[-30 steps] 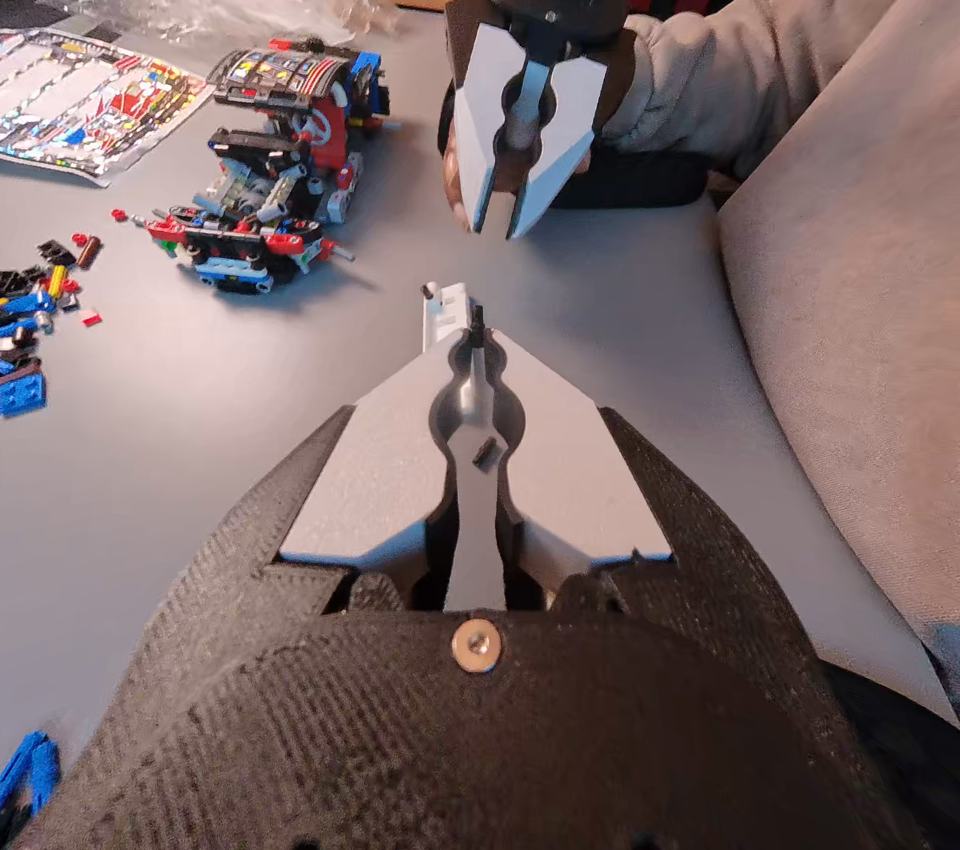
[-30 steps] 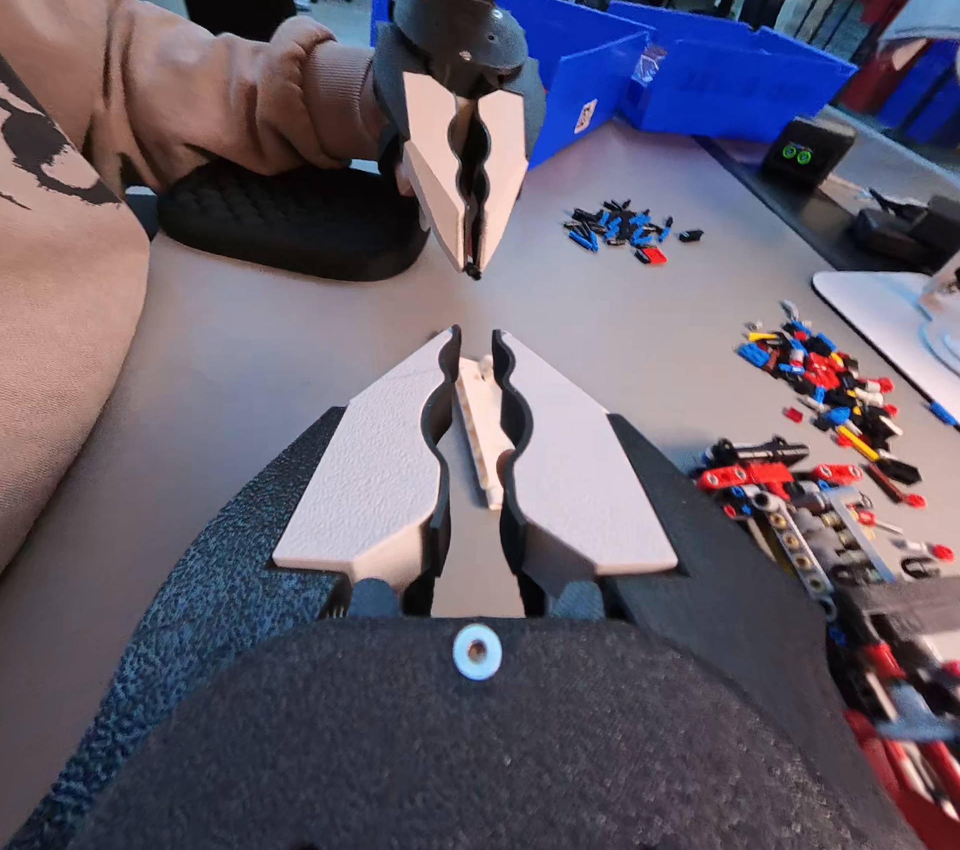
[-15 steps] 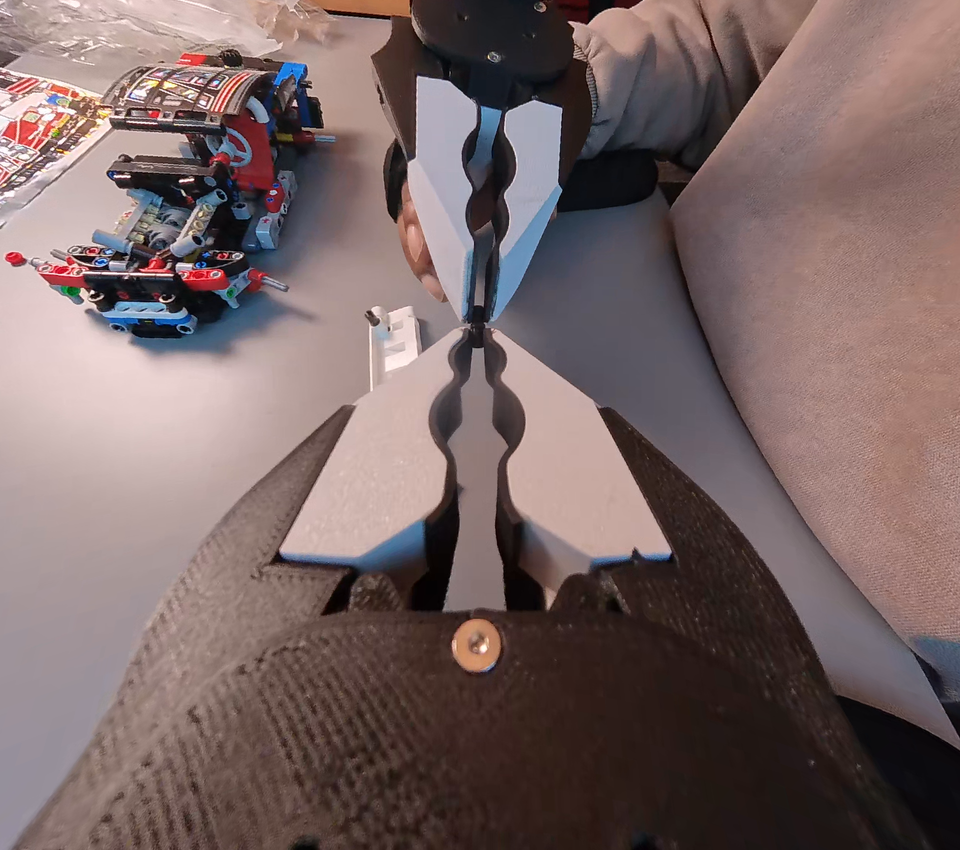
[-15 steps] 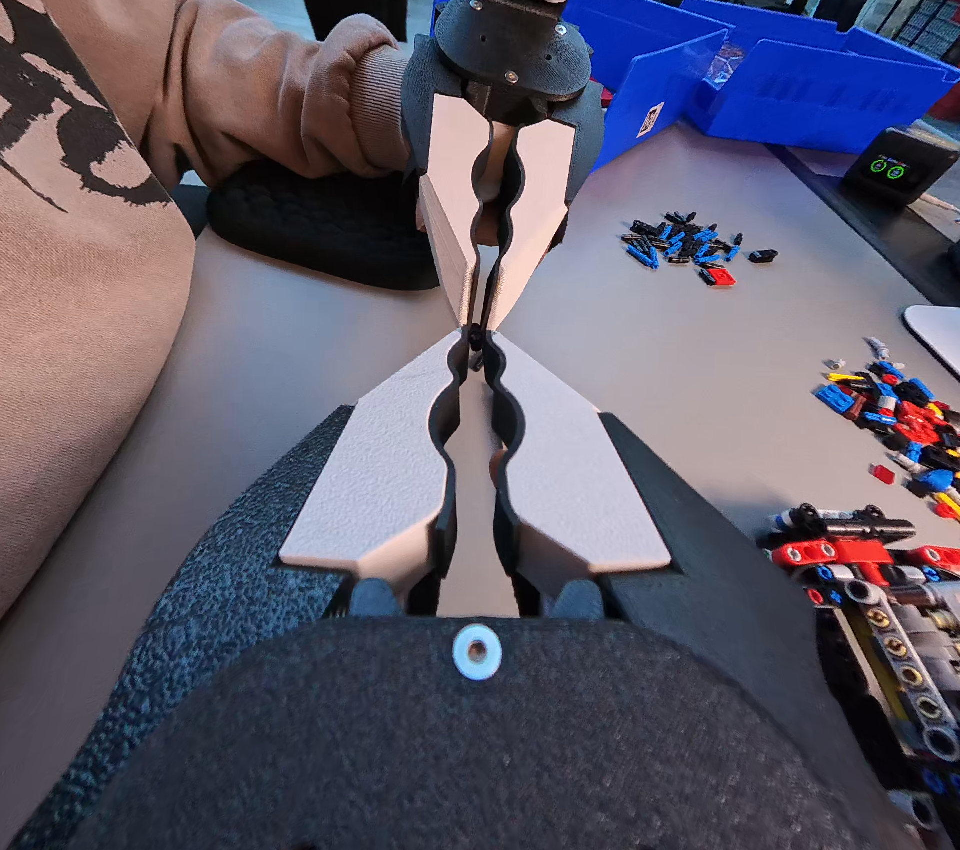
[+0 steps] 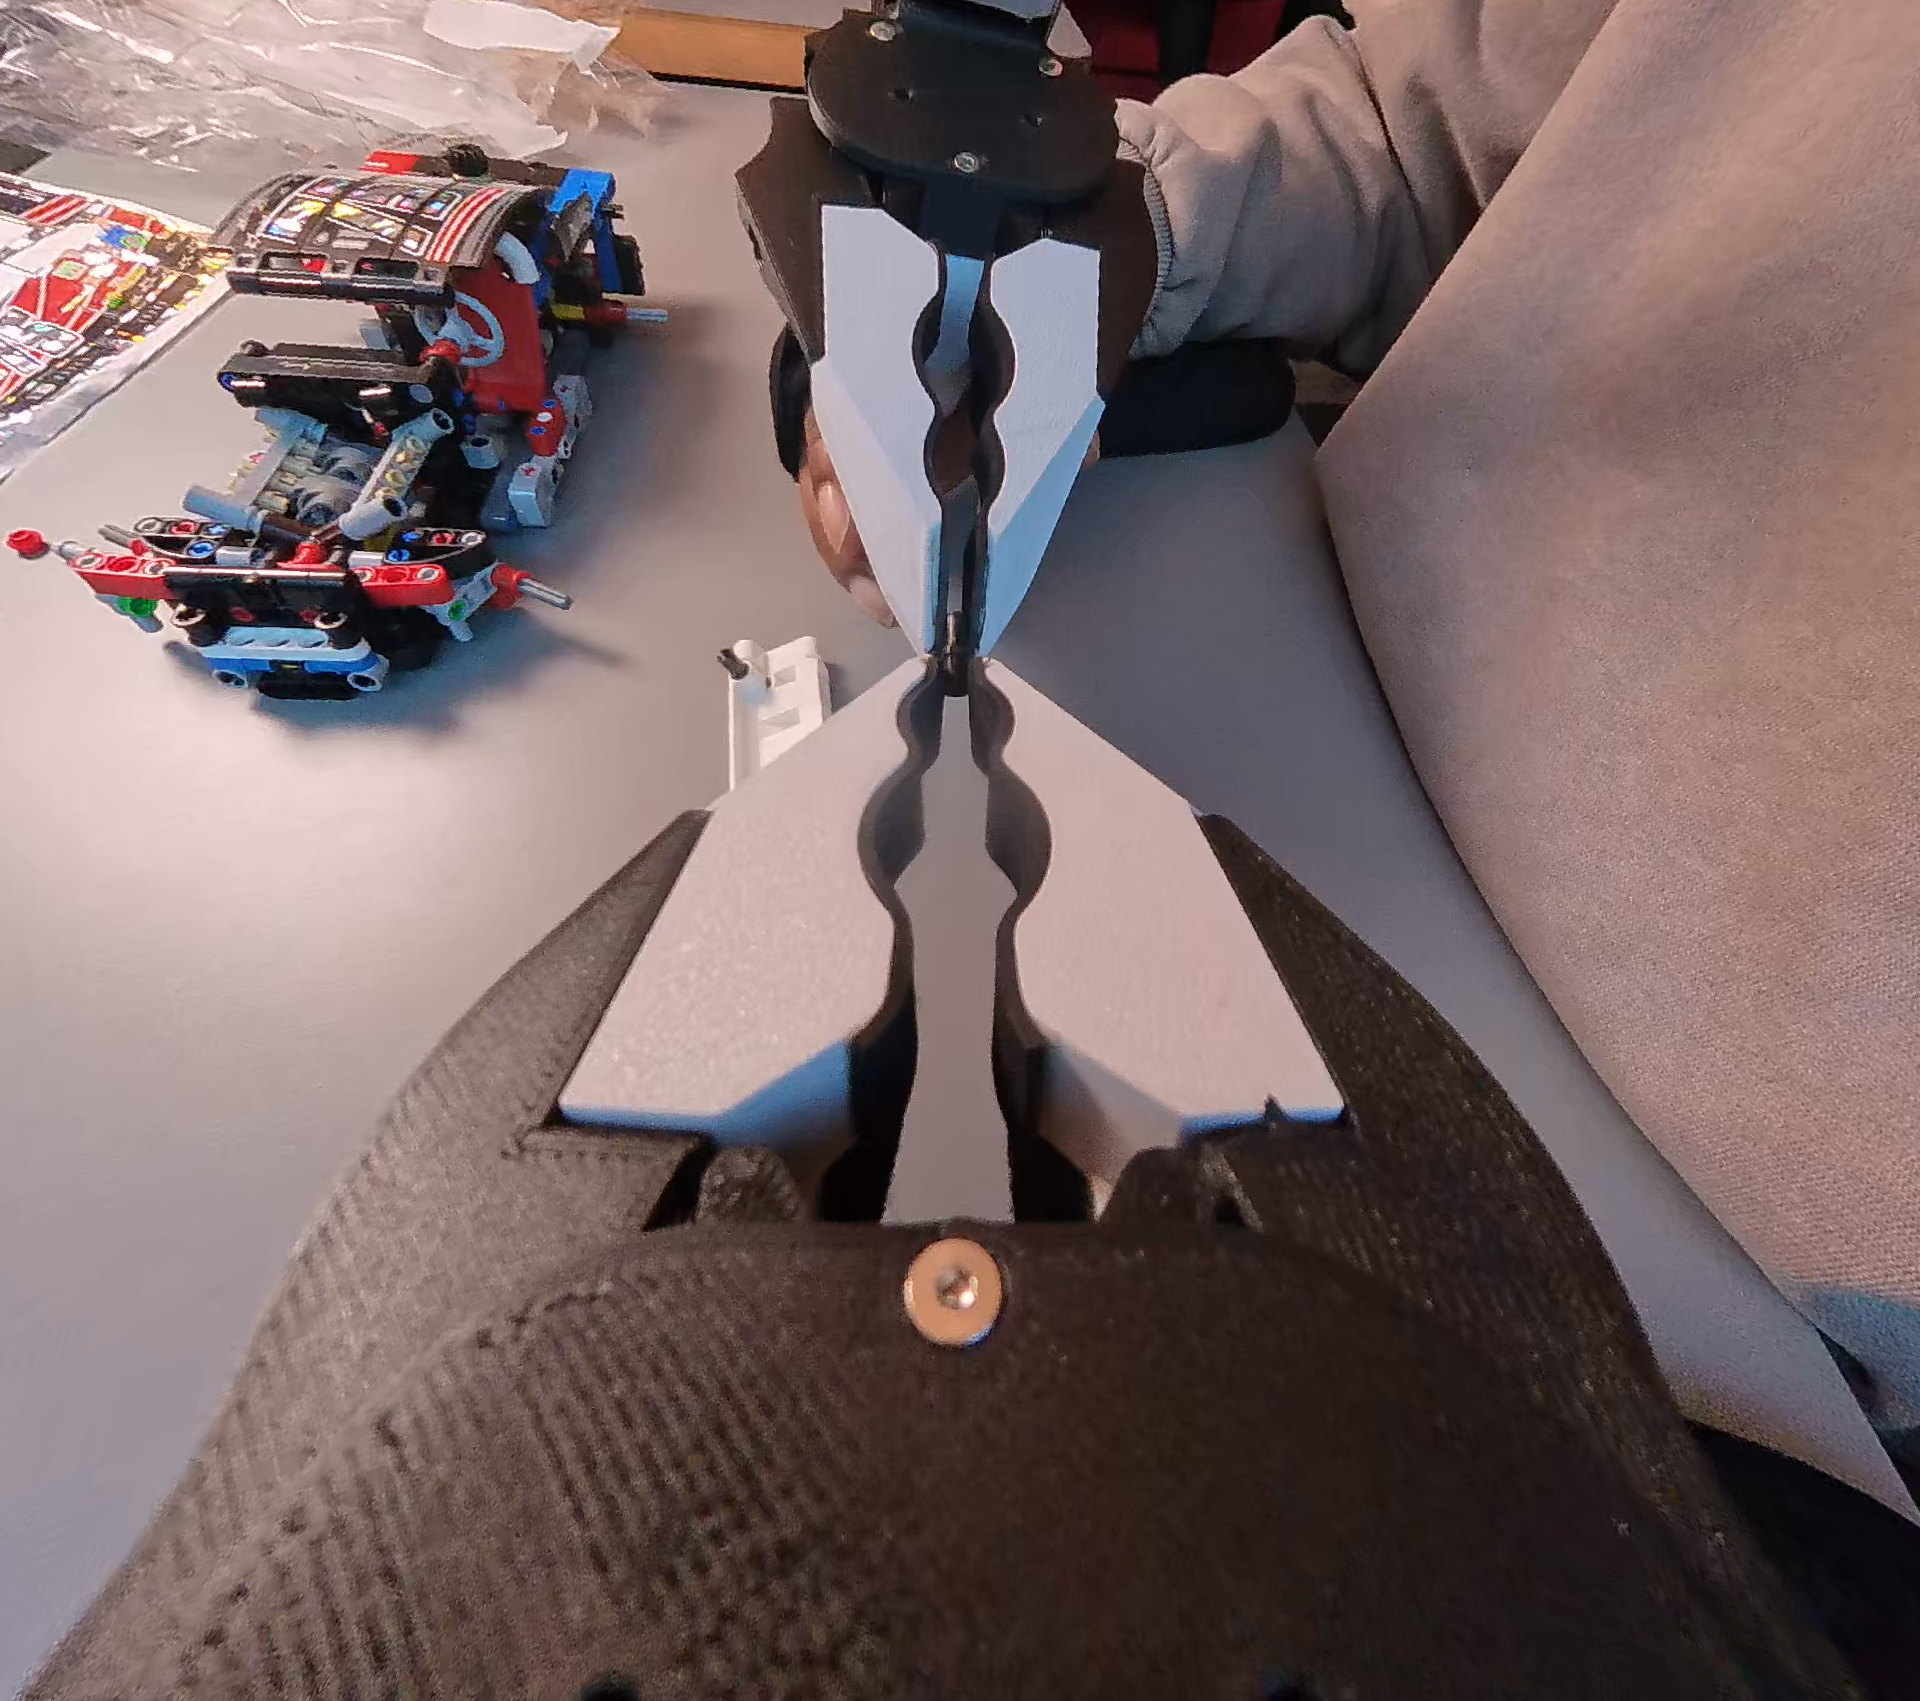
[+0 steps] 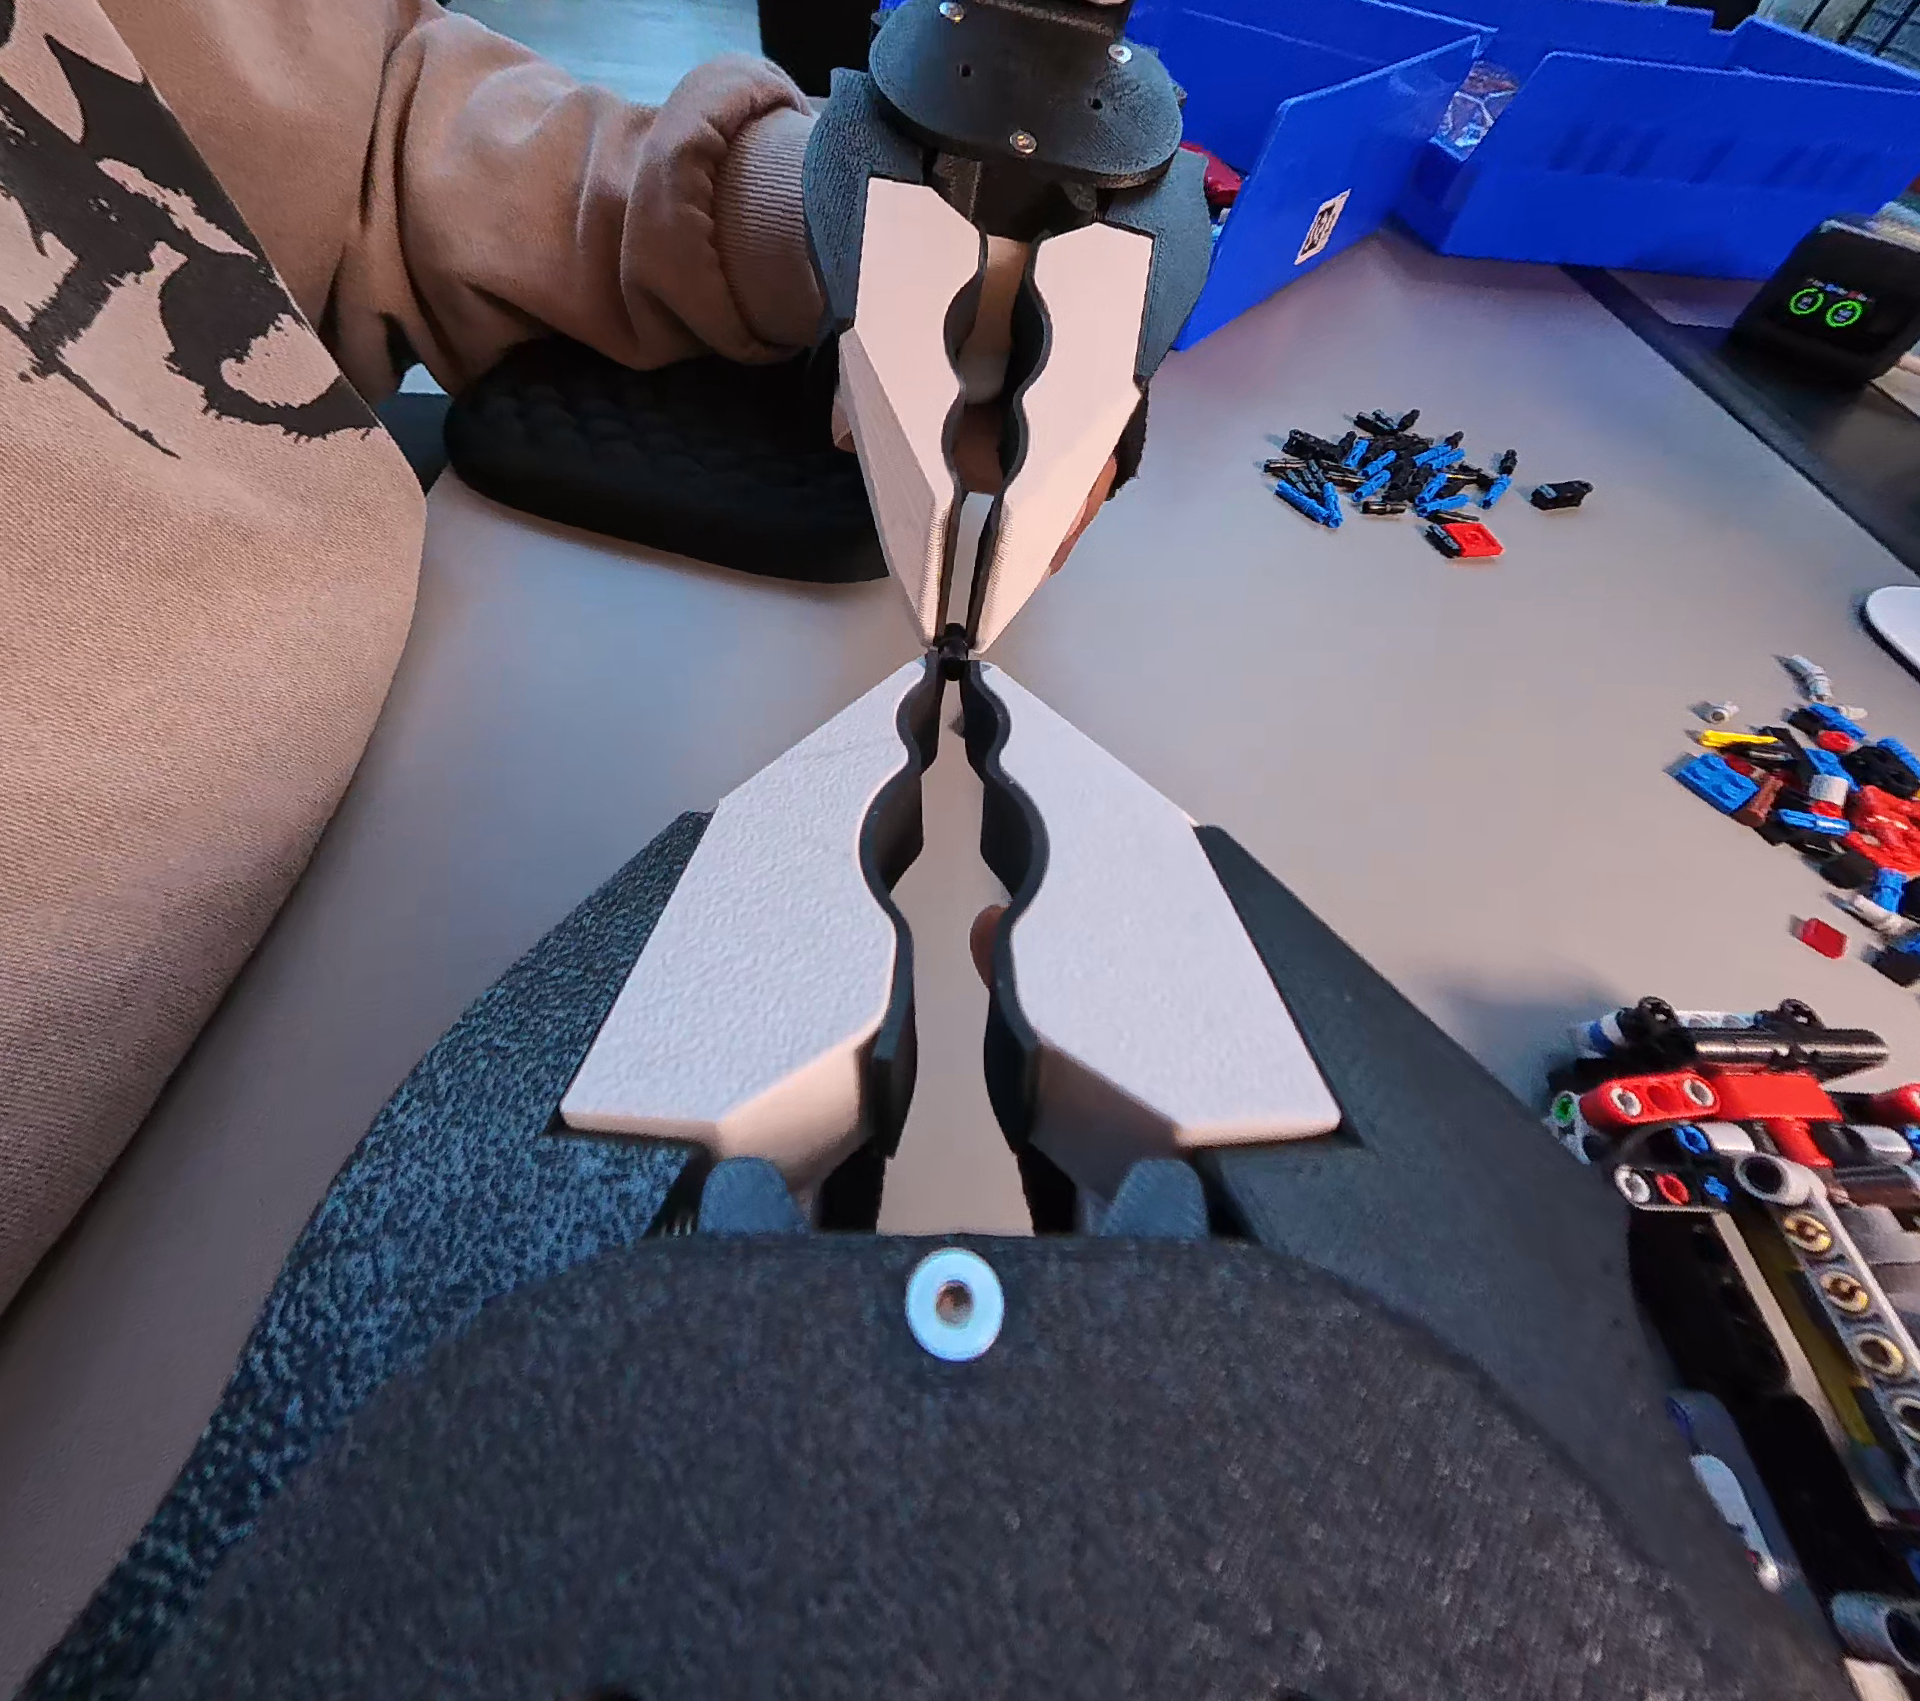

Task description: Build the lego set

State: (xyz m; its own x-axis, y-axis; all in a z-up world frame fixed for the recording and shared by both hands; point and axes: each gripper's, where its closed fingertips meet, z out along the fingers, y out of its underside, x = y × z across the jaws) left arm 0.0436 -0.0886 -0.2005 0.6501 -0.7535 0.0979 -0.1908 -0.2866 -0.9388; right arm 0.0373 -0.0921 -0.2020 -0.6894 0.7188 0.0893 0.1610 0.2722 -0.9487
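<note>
The left gripper (image 5: pixel 951 683), two pale wedge-shaped fingers with wavy black rubber-like inner edges set in a coarse woven-textured black body, meets the right gripper (image 6: pixel 948 672) tip to tip above the smooth grey tabletop (image 5: pixel 260 924). Both pairs of fingers are pressed nearly together at the tips, and between them sits a small black lego pin (image 5: pixel 952 654), pinched from both ends. It is too small to say which gripper carries the load; the right one seems to grip its far end.

Just left of the left gripper's tip lies a flat white lego panel piece (image 5: pixel 781 701) with a dark peg at one corner, partly hidden behind the finger. Further left stands the half-built lego vehicle (image 5: pixel 374 425), a dense assembly of red, black, grey and blue beams with a stickered curved roof; in the right wrist view it is cut off at the frame edge. Crinkled clear plastic bags (image 5: pixel 312 20) lie behind it.

In the right wrist view, loose piles of small blue, black and red lego parts (image 6: pixel 1403 477) sit well apart on the table, with blue plastic bins (image 6: pixel 1662 165) beyond.
</note>
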